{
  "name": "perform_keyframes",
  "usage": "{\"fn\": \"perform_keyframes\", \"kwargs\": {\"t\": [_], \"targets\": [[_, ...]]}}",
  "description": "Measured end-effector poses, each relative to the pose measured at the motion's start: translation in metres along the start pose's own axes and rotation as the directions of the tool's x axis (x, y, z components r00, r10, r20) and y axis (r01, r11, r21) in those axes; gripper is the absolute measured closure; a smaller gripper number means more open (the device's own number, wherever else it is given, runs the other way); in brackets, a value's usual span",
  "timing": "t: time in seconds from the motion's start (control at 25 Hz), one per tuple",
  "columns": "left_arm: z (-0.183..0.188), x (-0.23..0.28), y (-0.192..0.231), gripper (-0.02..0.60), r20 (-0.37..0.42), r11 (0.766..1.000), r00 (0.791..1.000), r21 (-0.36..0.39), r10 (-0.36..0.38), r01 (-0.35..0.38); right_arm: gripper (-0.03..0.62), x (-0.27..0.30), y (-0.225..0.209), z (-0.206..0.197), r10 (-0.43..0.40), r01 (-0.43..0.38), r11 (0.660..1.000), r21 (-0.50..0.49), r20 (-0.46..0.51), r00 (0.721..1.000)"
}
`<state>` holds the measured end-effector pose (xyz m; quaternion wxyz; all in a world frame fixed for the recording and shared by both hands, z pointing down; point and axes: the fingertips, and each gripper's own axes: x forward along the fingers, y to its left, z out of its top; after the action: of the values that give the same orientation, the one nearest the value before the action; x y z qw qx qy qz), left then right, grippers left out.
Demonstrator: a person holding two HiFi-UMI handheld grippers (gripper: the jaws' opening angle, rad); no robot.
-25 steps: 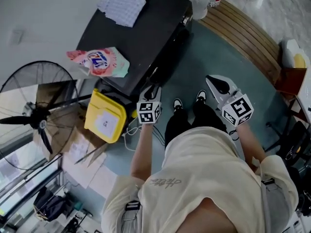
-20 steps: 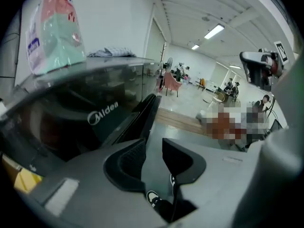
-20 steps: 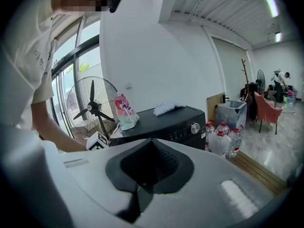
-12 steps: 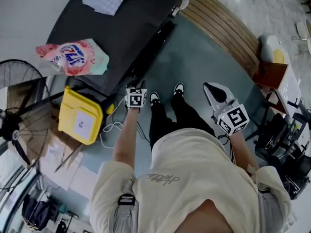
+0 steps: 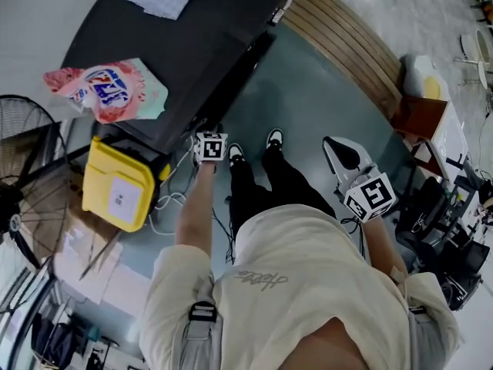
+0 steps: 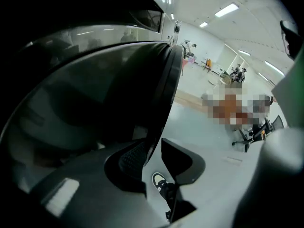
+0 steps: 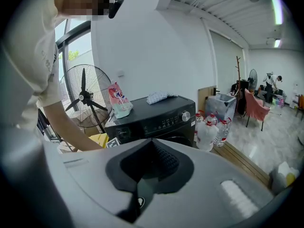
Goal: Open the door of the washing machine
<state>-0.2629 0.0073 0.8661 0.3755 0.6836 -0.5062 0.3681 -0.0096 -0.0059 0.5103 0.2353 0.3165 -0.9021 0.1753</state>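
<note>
Left gripper (image 6: 153, 144) is down at the washer, and its own view shows what the others miss: the door (image 6: 95, 103), with its dark rim running right between the fingers (image 6: 130, 160). The jaws are apart and closing, with a sliver of gap visible on the rim's outer side. Just below the fingertips is one shoe (image 6: 159, 180) on the grey floor.

In the head view that gripper is just a marker cube (image 5: 211, 146) tucked against the washer's front edge, and the door can't be seen at all. Two shoes show here, two cubes, one yellow bin (image 5: 123, 187) off to the outer side of the left gripper, and one fan (image 5: 19, 176) beyond it.

Right gripper (image 7: 152, 141) hangs well away from the door. Its fingers (image 7: 164, 163) are pressed together with nothing between them. Its view alone gives the washer (image 7: 161, 122) face on, past the fingertips: a control panel with one knob (image 7: 186, 116). On top sit one detergent bag (image 7: 118, 100) and one cloth (image 7: 156, 97). Beside the washer is a cluster of water bottles (image 7: 209, 129), too bunched to count. The person's left arm (image 7: 71, 127) reaches down towards the washer.
</note>
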Motion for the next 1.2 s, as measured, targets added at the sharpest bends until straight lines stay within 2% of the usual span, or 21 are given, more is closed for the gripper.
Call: {"fn": "perform_keyframes", "kwargs": {"t": [0.12, 0.4, 0.52, 0.64, 0.84, 1.2], "targets": [[-0.011, 0.008, 0.0, 0.476, -0.046, 1.0, 0.999, 0.008, -0.006, 0.006, 0.592, -0.001, 0.003, -0.002, -0.009, 0.009, 1.0, 0.005, -0.004, 1.0], [-0.008, 0.009, -0.003, 0.499, -0.07, 0.998, 0.997, 0.066, -0.01, 0.014, 0.592, -0.007, 0.012, -0.01, -0.021, 0.021, 1.0, 0.015, 0.003, 1.0], [-0.003, 0.009, -0.007, 0.5, -0.051, 0.997, 0.999, 0.071, -0.015, 0.019, 0.592, -0.008, 0.014, -0.011, -0.039, 0.039, 0.999, 0.018, 0.015, 0.999], [-0.008, 0.01, -0.006, 0.5, -0.072, 0.998, 0.997, 0.063, 0.006, -0.001, 0.592, -0.01, 0.016, -0.012, -0.054, 0.053, 0.998, 0.019, 0.028, 0.998], [-0.013, 0.011, -0.007, 0.502, -0.09, 0.999, 0.996, 0.053, -0.006, 0.011, 0.592, -0.014, 0.022, -0.015, -0.074, 0.073, 0.997, 0.027, 0.032, 0.997], [-0.025, 0.014, -0.056, 0.495, -0.085, 0.989, 0.99, 0.085, -0.116, 0.123, 0.592, -0.017, 0.04, -0.025, -0.106, 0.104, 0.993, 0.047, 0.036, 0.994]]}}
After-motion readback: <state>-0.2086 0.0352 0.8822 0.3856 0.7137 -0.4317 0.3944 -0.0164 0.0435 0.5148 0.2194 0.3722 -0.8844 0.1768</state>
